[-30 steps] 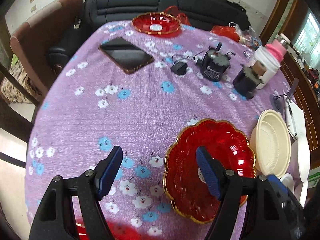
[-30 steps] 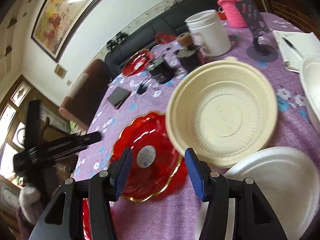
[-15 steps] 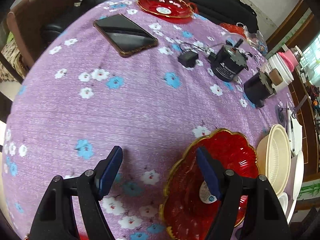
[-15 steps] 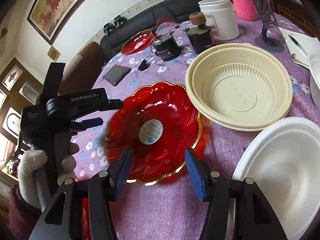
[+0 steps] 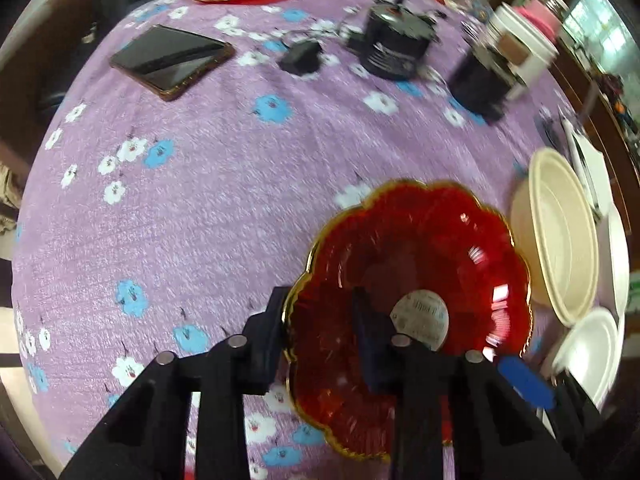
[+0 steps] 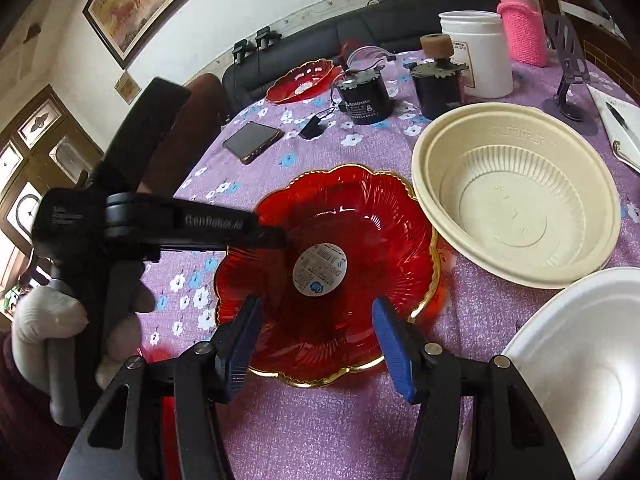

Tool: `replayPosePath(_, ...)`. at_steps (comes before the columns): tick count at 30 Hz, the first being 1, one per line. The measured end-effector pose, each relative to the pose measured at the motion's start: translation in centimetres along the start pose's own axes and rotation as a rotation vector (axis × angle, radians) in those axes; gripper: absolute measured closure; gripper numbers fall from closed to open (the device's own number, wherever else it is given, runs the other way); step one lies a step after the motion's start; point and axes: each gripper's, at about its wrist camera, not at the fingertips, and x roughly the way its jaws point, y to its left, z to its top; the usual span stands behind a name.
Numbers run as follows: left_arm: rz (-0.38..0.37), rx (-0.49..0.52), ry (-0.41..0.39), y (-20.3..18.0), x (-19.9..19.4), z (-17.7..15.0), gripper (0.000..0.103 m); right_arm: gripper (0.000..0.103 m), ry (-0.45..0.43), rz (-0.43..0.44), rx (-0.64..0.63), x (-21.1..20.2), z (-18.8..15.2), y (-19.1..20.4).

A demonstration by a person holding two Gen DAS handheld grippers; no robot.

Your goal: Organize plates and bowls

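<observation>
**Left gripper now clamped on rim of red scalloped dish**

Purple floral tablecloth covers the round table; a black sofa runs behind it and a framed painting hangs on the wall.

Findings, current moment:
- The red dish, gold-edged with a round label at its centre, sits on the cloth near the table's front edge, just beside the cream bowl. In the right wrist view its rim appears to touch or slightly underlie the cream bowl's rim; which, I cannot tell.
- Left gripper: one finger lies outside the dish's rim, the other inside the dish, the two clenched on the rim. The right wrist view confirms this, showing the left gripper reaching in from the left, held by a gloved hand.
- Right gripper: fingers spread wide apart above the dish's near rim, grasping nothing.
- A white bowl sits beside the cream bowl at the right. A second red dish rests at the far side, well apart.

Change from half a second ago: the left fingers then stood wide apart with only one over the dish; they have since narrowed onto its rim. The right gripper's spread is unchanged.

Also present: a phone.
</observation>
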Motion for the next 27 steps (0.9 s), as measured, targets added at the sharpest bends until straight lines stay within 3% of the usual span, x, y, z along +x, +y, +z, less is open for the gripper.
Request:
replayPosePath(9,0.006,0.022,0.006,-0.1,-0.2,-0.7,0.071,0.041,-0.034,-0.095,-0.056,-0.1,-0.5,0.5)
replayPosePath(12,0.024,0.075,-0.003,-1.0,-0.6,-1.6,0.078,0.041,-0.039,-0.103,-0.037,-0.3,-0.3,-0.1)
replayPosePath(14,0.022,0.096,-0.022,-1.4,-1.2,-2.1,0.081,0.041,-0.024,-0.043,0.005,-0.3,-0.1,-1.1)
replayPosePath(16,0.002,0.091,-0.029,-1.1,-1.7,-2.3,0.084,0.041,0.017,0.144,0.095,0.0,0.3,-2.6)
replayPosePath(18,-0.014,0.082,-0.029,-0.4,-2.2,-2.4,0.086,0.047,0.043,0.234,0.164,0.3,0.3,-3.5)
replayPosePath(23,-0.005,0.077,-0.020,0.2,-2.6,-3.4,0.087,0.050,0.022,0.282,0.148,-0.5,0.4,-3.3)
replayPosePath(27,0.000,0.082,-0.016,0.9,-2.3,-4.6,0.088,0.050,-0.055,0.169,0.137,-1.9,0.4,-3.3)
